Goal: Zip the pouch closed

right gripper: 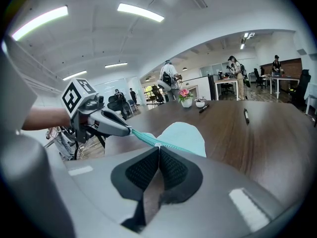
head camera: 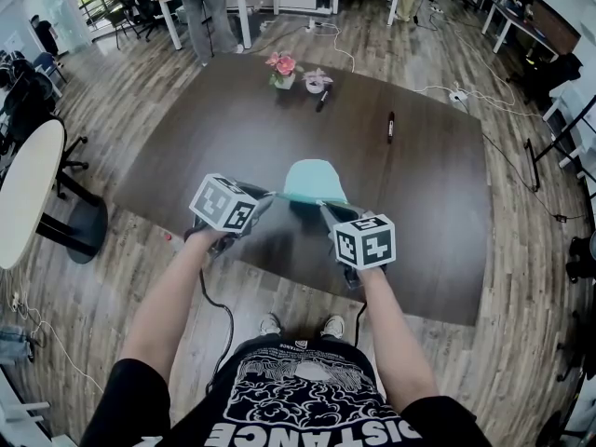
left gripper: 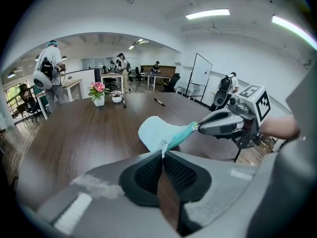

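The teal pouch (head camera: 313, 181) is held over the near part of the table (head camera: 428, 203), stretched between 2 grippers; the left gripper (left gripper: 162, 154) is clamped on 1 end of its zip (left gripper: 181, 136); the right gripper (right gripper: 158, 148) is clamped on the zip further along; flowers (head camera: 282, 68) and a pen (head camera: 390, 126) sit further back.

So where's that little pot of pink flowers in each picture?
Head view: flower pot at top centre.
Left gripper view: flower pot left of centre, far off.
Right gripper view: flower pot just right of centre, far off.
Shared landmark: the teal pouch, always nearer than the pot.
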`<act>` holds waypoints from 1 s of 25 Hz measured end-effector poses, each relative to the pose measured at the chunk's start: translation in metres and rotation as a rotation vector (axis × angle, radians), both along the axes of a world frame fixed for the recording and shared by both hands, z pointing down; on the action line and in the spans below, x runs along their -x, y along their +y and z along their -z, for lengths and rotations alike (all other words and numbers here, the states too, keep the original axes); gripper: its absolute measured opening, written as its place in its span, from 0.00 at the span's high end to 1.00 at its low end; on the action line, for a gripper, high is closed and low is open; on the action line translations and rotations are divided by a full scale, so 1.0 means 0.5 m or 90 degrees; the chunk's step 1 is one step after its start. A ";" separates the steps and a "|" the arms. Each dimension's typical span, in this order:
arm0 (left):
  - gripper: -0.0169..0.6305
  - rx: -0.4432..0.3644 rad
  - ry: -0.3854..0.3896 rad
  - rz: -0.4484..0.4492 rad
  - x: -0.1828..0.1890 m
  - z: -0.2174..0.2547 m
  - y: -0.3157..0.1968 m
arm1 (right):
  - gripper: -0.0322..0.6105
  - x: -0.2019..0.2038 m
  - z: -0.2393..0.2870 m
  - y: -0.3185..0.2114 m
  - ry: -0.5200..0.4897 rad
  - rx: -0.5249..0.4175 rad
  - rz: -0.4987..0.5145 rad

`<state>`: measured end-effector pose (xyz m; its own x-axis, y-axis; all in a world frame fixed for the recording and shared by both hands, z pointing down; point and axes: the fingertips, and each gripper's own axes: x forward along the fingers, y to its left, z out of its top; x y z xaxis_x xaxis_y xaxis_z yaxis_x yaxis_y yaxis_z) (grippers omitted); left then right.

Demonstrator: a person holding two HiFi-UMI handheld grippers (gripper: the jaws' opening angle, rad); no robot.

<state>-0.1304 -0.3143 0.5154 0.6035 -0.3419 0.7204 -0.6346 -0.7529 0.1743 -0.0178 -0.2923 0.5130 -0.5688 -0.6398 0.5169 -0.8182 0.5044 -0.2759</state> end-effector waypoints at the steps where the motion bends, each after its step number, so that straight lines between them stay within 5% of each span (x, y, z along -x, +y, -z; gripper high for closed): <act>1: 0.94 -0.001 0.000 0.001 0.001 0.000 -0.001 | 0.94 0.000 0.000 0.000 0.000 0.000 0.000; 25: 0.94 -0.011 -0.008 0.026 0.011 -0.004 -0.006 | 0.94 -0.009 -0.004 0.007 0.001 -0.002 -0.003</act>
<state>-0.1359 -0.3171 0.5174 0.5801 -0.3787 0.7212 -0.6672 -0.7288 0.1540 -0.0134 -0.2889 0.5148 -0.5645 -0.6440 0.5163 -0.8212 0.5011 -0.2729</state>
